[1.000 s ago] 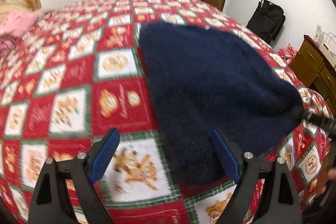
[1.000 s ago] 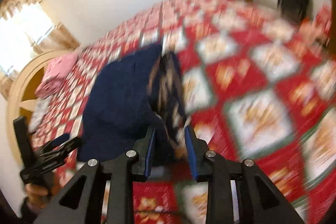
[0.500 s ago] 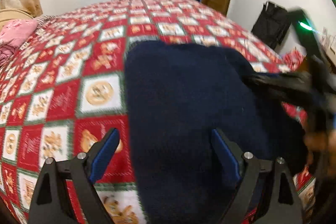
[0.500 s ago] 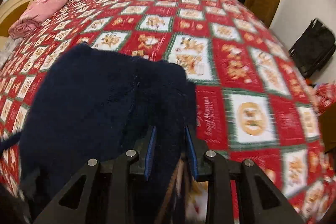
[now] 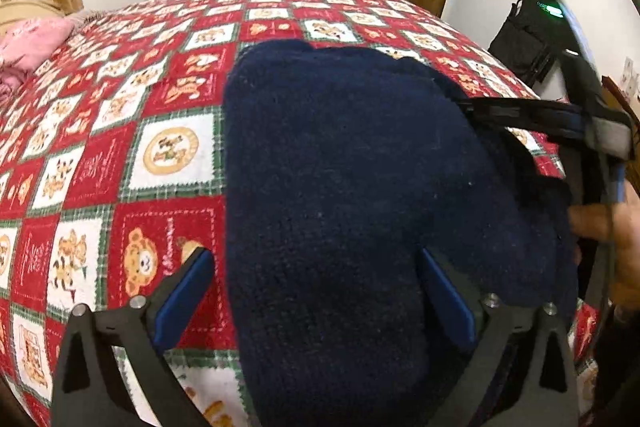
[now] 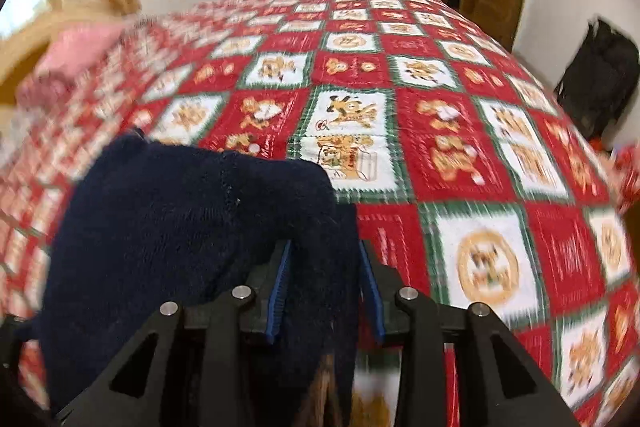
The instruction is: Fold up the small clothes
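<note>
The jumper (image 5: pixel 344 195) is a soft, thick navy knit: judged from its fuzzy pile, it is light but bulky, limp and springy, so a fold will likely lift again unless pressed flat. It should not slip in the pads, and it is not fragile, though a loose knit can stretch if dragged. The best holds look like doubled edges and corners, where the cloth is thick enough to pinch, not the flat middle.

It lies on the bed (image 5: pixel 168 155), on a red, white and green checked cover, with one side already laid over itself into a rough block. Its near end runs under the left claw.

The left claw (image 5: pixel 316 291) hangs over that near end, jaws opening and very wide, the pads not pressing the knit that lies between them. The right claw (image 6: pixel 326 291) has the jumper's right edge between its narrow jaws, which are opening; the pads look just clear of the cloth. A brown lining or label shows at that edge.
</note>
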